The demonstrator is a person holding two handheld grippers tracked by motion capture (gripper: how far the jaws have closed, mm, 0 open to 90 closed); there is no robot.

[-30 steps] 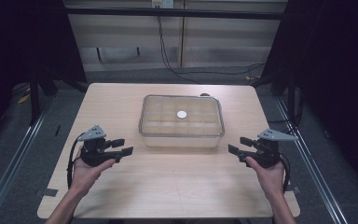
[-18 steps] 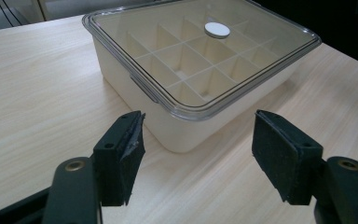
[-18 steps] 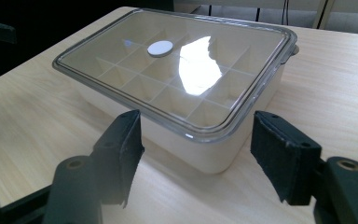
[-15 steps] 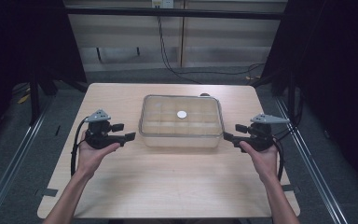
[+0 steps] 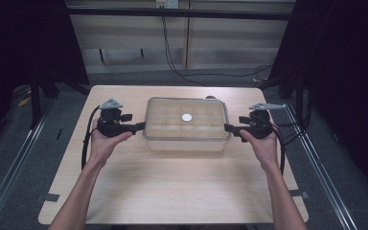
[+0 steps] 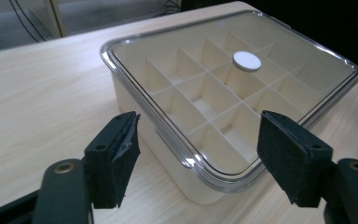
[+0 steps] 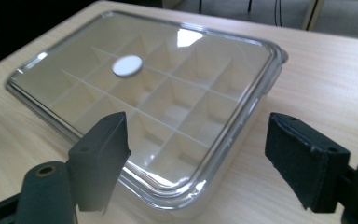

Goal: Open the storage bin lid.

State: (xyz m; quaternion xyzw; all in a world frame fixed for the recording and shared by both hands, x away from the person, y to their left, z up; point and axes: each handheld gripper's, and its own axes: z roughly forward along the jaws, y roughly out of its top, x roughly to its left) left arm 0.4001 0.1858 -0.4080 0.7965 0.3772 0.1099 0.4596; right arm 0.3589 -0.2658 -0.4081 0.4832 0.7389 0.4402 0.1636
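Note:
A cream box (image 5: 187, 139) with a grid of compartments stands at the table's middle under a clear lid (image 5: 172, 112) that has a white round disc (image 5: 187, 117) at its centre. My left gripper (image 5: 141, 127) is level at the box's left end and my right gripper (image 5: 227, 128) at its right end. Both have just been opening. In the left gripper view the jaws of the left gripper (image 6: 199, 119) straddle a corner of the box (image 6: 200, 186) without touching it. In the right gripper view the right gripper (image 7: 196, 119) frames the box's near corner (image 7: 186, 191) the same way.
The wooden table (image 5: 182, 191) has bare board on all sides of the box. A small dark object (image 5: 211, 97) peeks out behind the box's far right corner. Metal rails (image 5: 9, 177) run along the floor on both sides, and cables (image 5: 172, 62) lie beyond the far edge.
Both hands have moved forward and inward from the table's sides to the two ends of the box. Both pairs of jaws stand wider apart than before.

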